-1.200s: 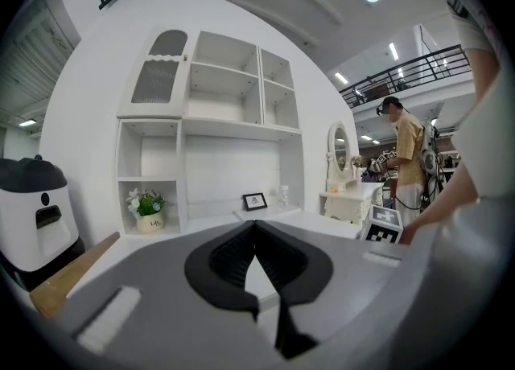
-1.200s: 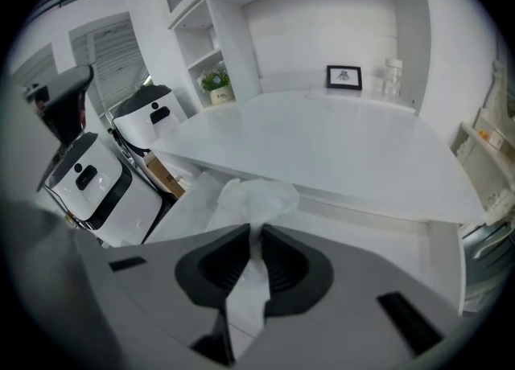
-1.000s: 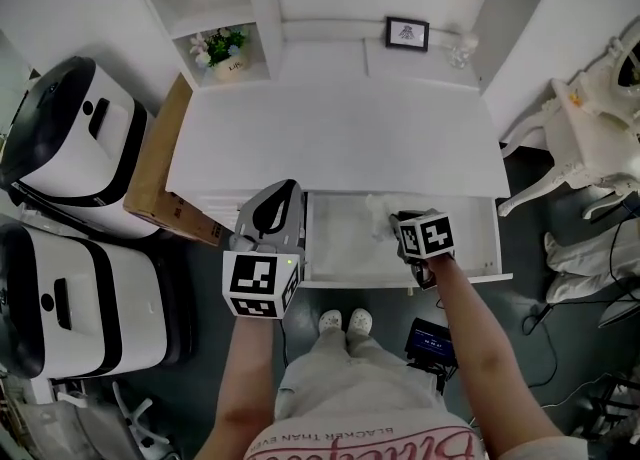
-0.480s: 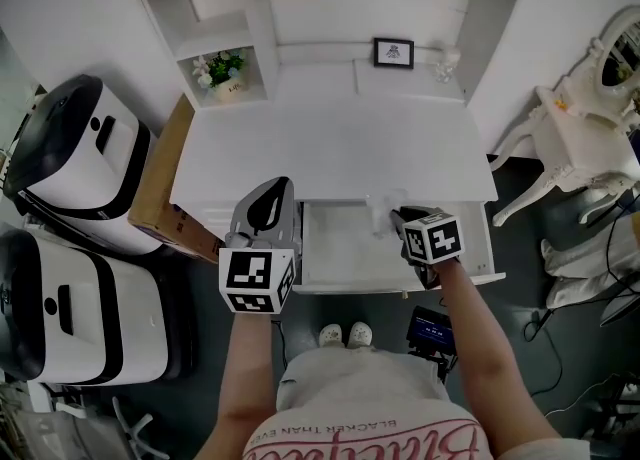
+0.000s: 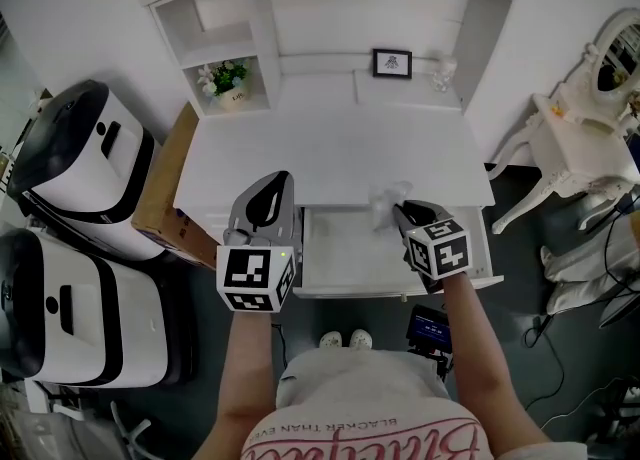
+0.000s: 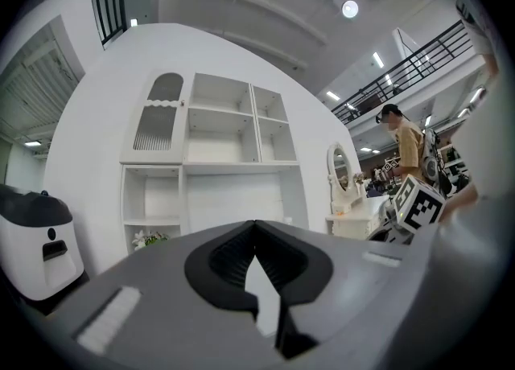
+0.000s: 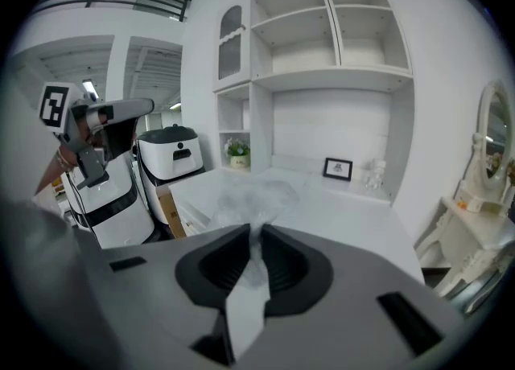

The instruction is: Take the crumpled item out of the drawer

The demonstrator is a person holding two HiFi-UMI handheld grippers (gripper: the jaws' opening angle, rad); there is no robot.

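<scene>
The crumpled item (image 5: 386, 199) is a wad of thin, clear, whitish film. My right gripper (image 5: 400, 211) is shut on it and holds it above the back of the open white drawer (image 5: 345, 253), at the front edge of the white desk top (image 5: 330, 153). In the right gripper view the film (image 7: 251, 193) bulges out past the tips of the right gripper (image 7: 254, 230). My left gripper (image 5: 272, 184) hovers left of the drawer, shut with nothing in it; in its own view the left gripper (image 6: 256, 225) points up at the shelves.
Two white-and-black machines (image 5: 75, 163) and a cardboard box (image 5: 165, 188) stand left of the desk. A potted plant (image 5: 224, 80), a framed picture (image 5: 393, 63) and a glass ornament (image 5: 443, 73) sit at the back. A white dressing table (image 5: 590, 118) is right.
My right gripper has lifted the crumpled film up out of the drawer to the desk's front edge. The left gripper has stayed in much the same place.
</scene>
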